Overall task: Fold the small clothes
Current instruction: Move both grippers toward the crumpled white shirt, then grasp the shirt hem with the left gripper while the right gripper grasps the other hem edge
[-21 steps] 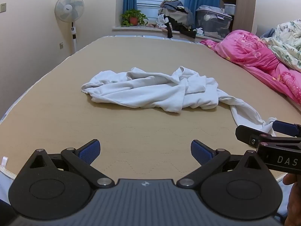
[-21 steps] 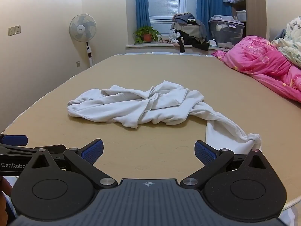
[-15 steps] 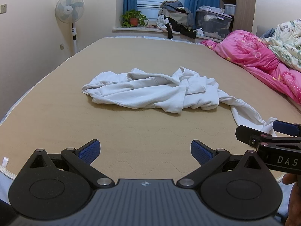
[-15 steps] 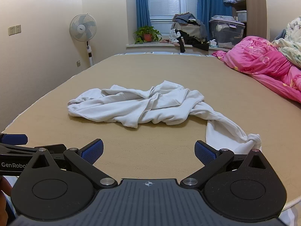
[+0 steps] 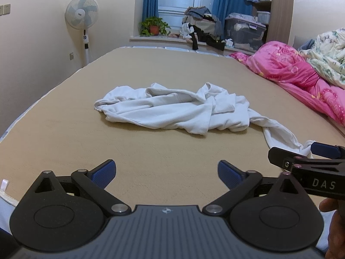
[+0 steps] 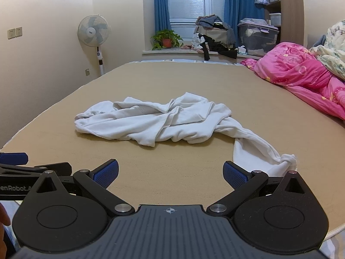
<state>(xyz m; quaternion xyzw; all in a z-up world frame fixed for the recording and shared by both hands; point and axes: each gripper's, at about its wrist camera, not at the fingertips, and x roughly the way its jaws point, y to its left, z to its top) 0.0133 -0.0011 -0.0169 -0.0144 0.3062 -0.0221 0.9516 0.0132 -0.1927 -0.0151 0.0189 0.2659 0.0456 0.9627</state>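
a crumpled white garment (image 5: 172, 112) lies bunched in the middle of the frame on a tan bed (image 5: 151, 155), with one long sleeve (image 6: 254, 144) trailing toward the lower right and ending in a twisted knot near the bed's edge. in the left wrist view the left gripper (image 5: 167, 173) fills the bottom of the frame, its jaws spread wide with nothing between the blue pads (image 5: 103, 172), hovering above bare bed well short of the garment. at the right edge of that same view the right gripper (image 5: 306, 157) shows side-on, its blue tip just beside the knotted sleeve end. in the right wrist view the right gripper (image 6: 170, 174) is likewise wide apart and holds nothing, its right pad (image 6: 234, 176) close to the sleeve's knot but whether it touches the cloth cannot be told. the left gripper (image 6: 15, 158) shows at the left edge of that view. a pink quilt (image 5: 297, 75) is heaped along the right side of the frame with a floral blanket (image 5: 325, 54) above it. in the upper left stands a white fan (image 5: 82, 19), and at the top middle a potted plant (image 5: 154, 26), a pile of clothes (image 5: 200, 26) and a storage box (image 5: 243, 32) sit on the window ledge between blue curtains (image 5: 149, 4).
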